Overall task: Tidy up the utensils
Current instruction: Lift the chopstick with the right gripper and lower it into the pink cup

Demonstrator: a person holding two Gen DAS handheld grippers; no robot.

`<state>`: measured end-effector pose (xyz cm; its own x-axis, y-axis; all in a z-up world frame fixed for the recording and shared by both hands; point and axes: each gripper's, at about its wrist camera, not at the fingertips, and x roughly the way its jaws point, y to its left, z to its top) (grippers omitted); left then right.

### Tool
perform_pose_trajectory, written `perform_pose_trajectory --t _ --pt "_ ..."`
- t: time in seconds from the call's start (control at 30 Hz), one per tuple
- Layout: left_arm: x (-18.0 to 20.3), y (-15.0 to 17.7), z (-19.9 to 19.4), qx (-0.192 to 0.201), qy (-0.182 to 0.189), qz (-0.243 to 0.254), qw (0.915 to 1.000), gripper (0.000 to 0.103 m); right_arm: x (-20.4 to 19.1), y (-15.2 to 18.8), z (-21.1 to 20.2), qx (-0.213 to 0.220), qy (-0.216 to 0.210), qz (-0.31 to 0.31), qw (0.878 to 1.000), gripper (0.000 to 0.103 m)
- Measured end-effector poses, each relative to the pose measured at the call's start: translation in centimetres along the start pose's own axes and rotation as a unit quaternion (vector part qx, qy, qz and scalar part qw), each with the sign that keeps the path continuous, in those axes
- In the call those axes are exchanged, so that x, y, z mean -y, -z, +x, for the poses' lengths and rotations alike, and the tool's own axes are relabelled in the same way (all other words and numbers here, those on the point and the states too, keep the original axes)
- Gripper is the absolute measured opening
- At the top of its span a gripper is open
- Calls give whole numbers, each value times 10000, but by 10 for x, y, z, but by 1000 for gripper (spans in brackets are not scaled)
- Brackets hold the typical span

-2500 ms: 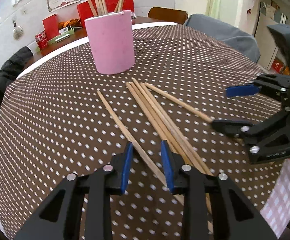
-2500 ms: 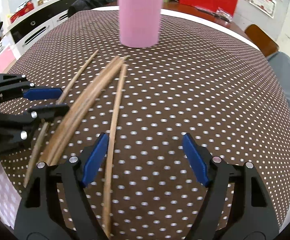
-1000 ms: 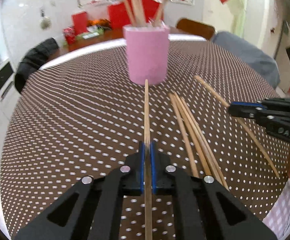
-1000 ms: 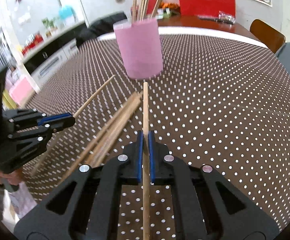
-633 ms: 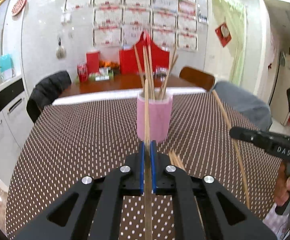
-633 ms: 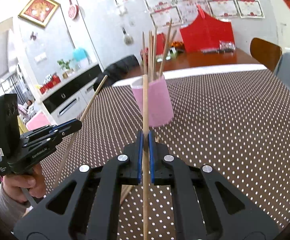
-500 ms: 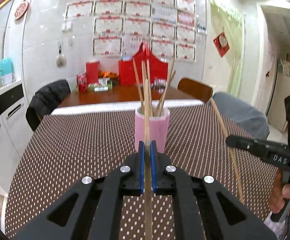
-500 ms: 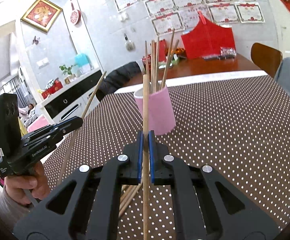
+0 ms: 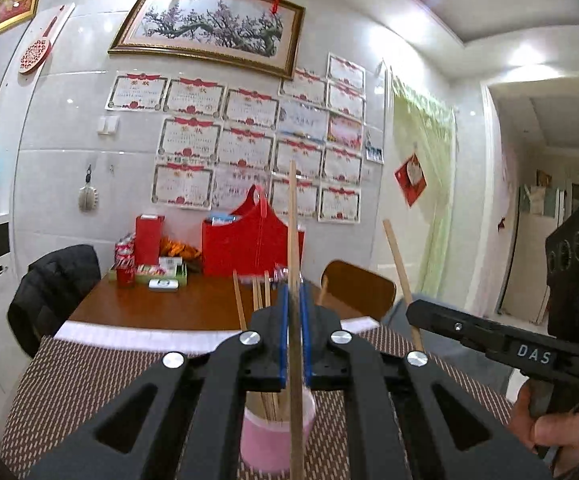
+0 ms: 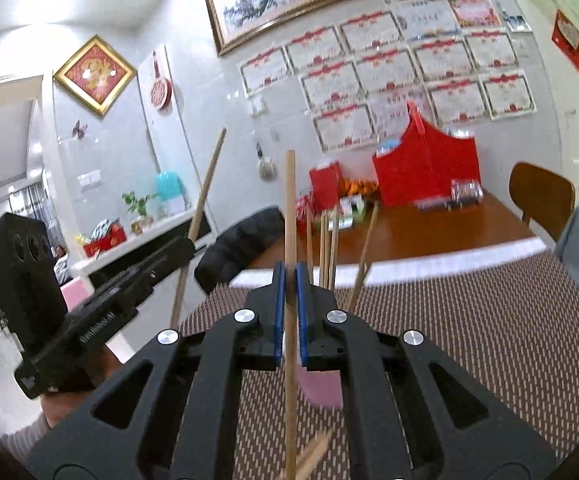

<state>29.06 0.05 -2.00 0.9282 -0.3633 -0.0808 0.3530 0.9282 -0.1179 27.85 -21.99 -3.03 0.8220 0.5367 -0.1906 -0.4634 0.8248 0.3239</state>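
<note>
Left gripper [image 9: 294, 334] fingers pinching one wooden chopstick [image 9: 292, 216], stick standing upright through the blue pads. Right gripper [image 10: 289, 312] same, fingers clamped on another chopstick [image 10: 290, 208], also upright. Both held above the pink cup [image 9: 275, 440], which stands on the dotted table [image 9: 69, 384] with several chopsticks in it. Loose chopsticks [image 10: 315, 454] lie on the table near the right gripper.

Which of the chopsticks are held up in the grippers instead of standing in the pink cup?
Two: one chopstick clamped in the left gripper, another chopstick clamped in the right gripper. The others stand loose in the pink cup.
</note>
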Motion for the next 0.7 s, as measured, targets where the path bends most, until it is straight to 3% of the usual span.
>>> perform_pose_trajectory --t 0.4,0.7 --pt "-37 5 94 358 32 -413 9985 6 14 -44 75 674 -72 -13 9977 6" --pt "-21 27 120 378 -97 -57 9992 6 16 -37 102 626 -68 -149 9979 6"
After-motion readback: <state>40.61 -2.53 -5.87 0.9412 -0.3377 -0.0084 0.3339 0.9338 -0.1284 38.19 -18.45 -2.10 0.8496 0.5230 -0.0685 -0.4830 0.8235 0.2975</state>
